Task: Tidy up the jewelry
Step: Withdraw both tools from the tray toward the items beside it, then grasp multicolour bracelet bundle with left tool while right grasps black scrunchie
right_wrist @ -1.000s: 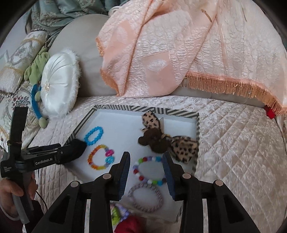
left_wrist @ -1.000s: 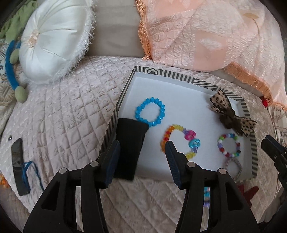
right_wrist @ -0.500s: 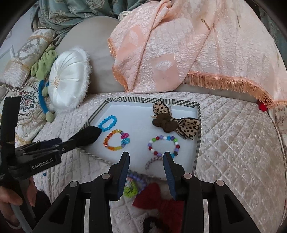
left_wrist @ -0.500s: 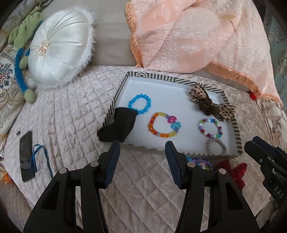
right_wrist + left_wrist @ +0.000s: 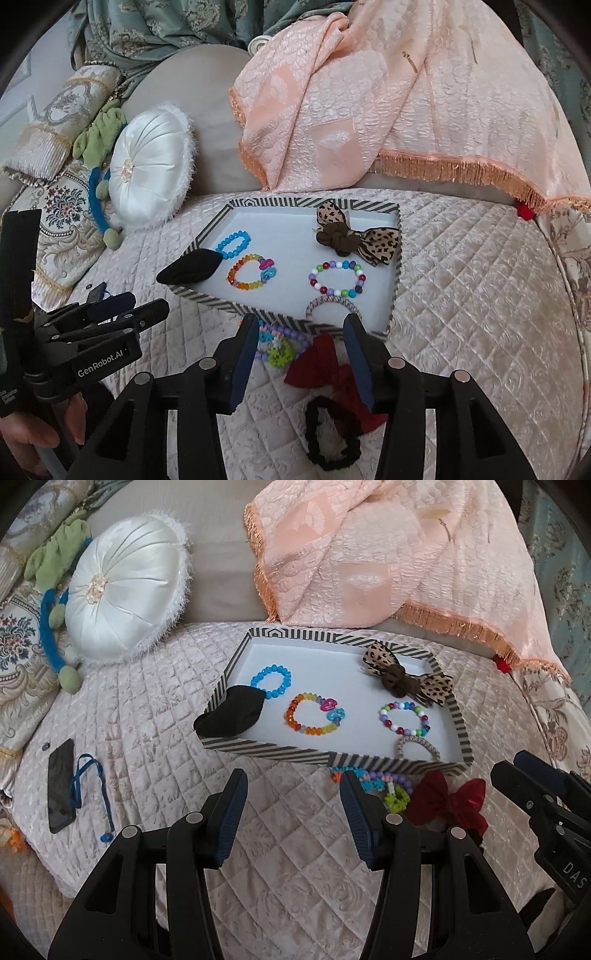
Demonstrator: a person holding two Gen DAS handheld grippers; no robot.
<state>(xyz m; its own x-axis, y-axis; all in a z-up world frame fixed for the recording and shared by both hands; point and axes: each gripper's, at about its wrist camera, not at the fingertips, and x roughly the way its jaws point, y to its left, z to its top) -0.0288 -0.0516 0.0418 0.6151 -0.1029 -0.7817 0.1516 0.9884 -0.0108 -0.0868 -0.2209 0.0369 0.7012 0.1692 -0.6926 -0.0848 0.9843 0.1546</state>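
Both my jaws spread wide, gripping nothing: left gripper (image 5: 293,805), right gripper (image 5: 301,345), over the quilted satin bedspread (image 5: 147,716). Black-and-white striped cardboard tray (image 5: 269,752) holds a blue faceted bead bracelet (image 5: 271,682), a rainbow bead bracelet (image 5: 314,716), a leopard-print fabric bow (image 5: 402,677). Black velvety pouch (image 5: 231,716) drapes over the tray's left rim. Red glossy bow (image 5: 332,373) lies outside, near edge. Left tool reads "GenRobot.AI".
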